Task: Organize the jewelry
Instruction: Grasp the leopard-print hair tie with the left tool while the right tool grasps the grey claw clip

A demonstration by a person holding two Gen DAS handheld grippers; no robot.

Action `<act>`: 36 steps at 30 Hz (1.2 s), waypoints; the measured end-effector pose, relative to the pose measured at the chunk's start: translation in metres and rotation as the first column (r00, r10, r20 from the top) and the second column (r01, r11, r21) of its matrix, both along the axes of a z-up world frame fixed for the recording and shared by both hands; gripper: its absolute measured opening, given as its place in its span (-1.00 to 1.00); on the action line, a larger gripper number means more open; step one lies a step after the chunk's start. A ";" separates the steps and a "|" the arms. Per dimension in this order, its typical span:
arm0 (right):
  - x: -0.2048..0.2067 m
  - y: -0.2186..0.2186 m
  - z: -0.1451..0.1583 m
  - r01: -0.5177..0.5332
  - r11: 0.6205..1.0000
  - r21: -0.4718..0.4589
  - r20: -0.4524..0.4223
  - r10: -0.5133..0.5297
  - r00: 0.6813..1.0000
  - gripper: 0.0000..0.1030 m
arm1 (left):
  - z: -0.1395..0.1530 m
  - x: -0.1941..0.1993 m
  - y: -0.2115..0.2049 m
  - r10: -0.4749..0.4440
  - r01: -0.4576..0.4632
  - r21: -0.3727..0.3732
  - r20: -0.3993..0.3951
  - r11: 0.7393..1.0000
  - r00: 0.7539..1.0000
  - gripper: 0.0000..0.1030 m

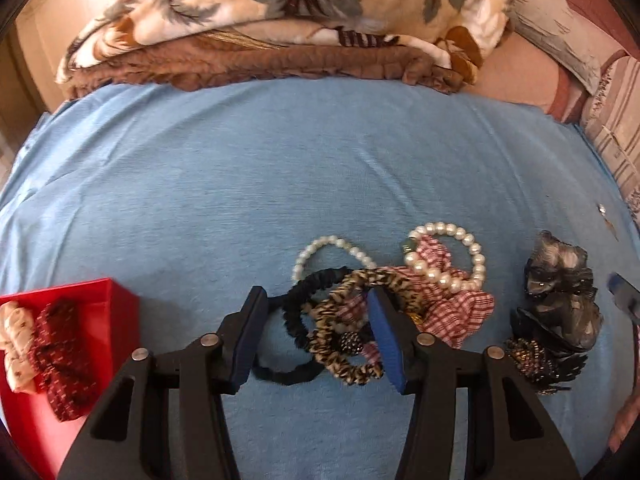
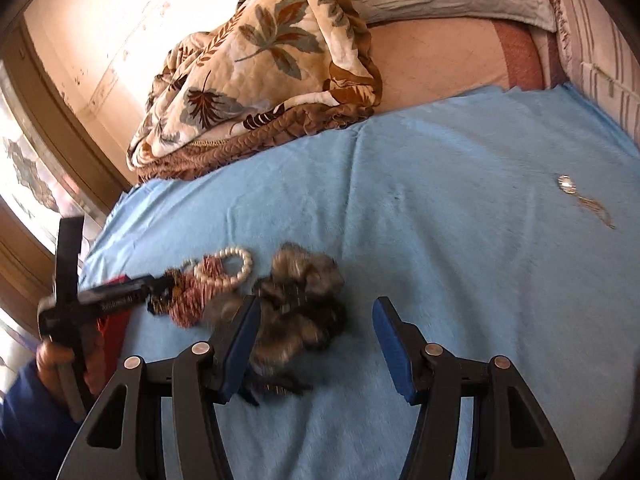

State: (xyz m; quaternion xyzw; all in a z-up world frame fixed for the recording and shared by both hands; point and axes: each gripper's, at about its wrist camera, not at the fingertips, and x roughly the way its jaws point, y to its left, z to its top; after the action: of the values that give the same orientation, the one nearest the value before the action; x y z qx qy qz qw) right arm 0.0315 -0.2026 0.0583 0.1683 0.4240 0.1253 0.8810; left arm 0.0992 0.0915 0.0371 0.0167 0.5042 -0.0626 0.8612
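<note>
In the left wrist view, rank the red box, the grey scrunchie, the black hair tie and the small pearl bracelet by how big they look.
1. red box, partly cut off by the frame edge
2. grey scrunchie
3. black hair tie
4. small pearl bracelet

The last two look close; both are partly hidden, so that order is unsure.

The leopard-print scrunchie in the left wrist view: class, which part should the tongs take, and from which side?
Take the near lower loop of the leopard-print scrunchie, coming from above. That arc lies on the blue sheet nearly clear of the pile, while its upper part is tangled with the checked scrunchie and pearl bracelet. The left tongs already straddle it, open.
</note>
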 end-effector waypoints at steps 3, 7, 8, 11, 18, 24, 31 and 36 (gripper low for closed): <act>0.017 0.002 -0.012 -0.003 0.999 0.043 -0.024 0.004 1.000 0.22 | -0.004 0.002 -0.007 -0.040 0.040 -0.008 -0.027 0.999 0.999 -0.82; 0.027 0.007 -0.029 -0.012 0.999 0.034 -0.068 0.014 0.998 0.21 | -0.001 -0.002 -0.013 -0.068 0.068 0.000 -0.015 0.998 0.998 -0.84; 0.028 0.007 -0.033 -0.015 0.999 0.039 -0.077 0.018 0.997 -0.02 | 0.001 -0.004 -0.014 -0.070 0.070 -0.008 -0.012 0.997 0.997 -0.84; 0.028 0.006 -0.038 -0.023 0.998 0.064 -0.090 0.029 0.996 -0.50 | 0.010 -0.010 -0.013 -0.070 0.070 -0.032 0.005 0.997 0.998 -0.84; 0.007 0.006 -0.005 -0.027 0.997 0.077 -0.004 0.027 1.000 -0.63 | 0.056 -0.047 -0.005 -0.084 0.094 -0.154 0.074 0.984 0.994 -0.84; -0.028 0.005 0.030 -0.037 0.992 0.124 0.061 0.030 0.998 -0.63 | 0.073 -0.088 0.005 -0.090 0.108 -0.290 0.075 0.951 0.993 -0.84; -0.075 0.021 0.030 -0.105 0.981 0.164 -0.010 0.109 0.994 -0.63 | 0.036 -0.124 0.012 -0.100 0.086 -0.330 -0.028 0.940 0.995 -0.84; -0.087 0.027 -0.002 -0.059 0.994 0.097 -0.105 0.069 0.992 -0.37 | 0.005 -0.132 0.016 -0.047 0.031 -0.189 -0.078 0.981 0.996 -0.84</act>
State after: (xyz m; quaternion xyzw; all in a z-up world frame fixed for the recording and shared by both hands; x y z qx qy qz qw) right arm -0.0551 -0.1753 0.0568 0.2020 0.4701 0.1639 0.8434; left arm -0.0327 0.1080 0.0421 -0.0573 0.5307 -0.1275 0.8360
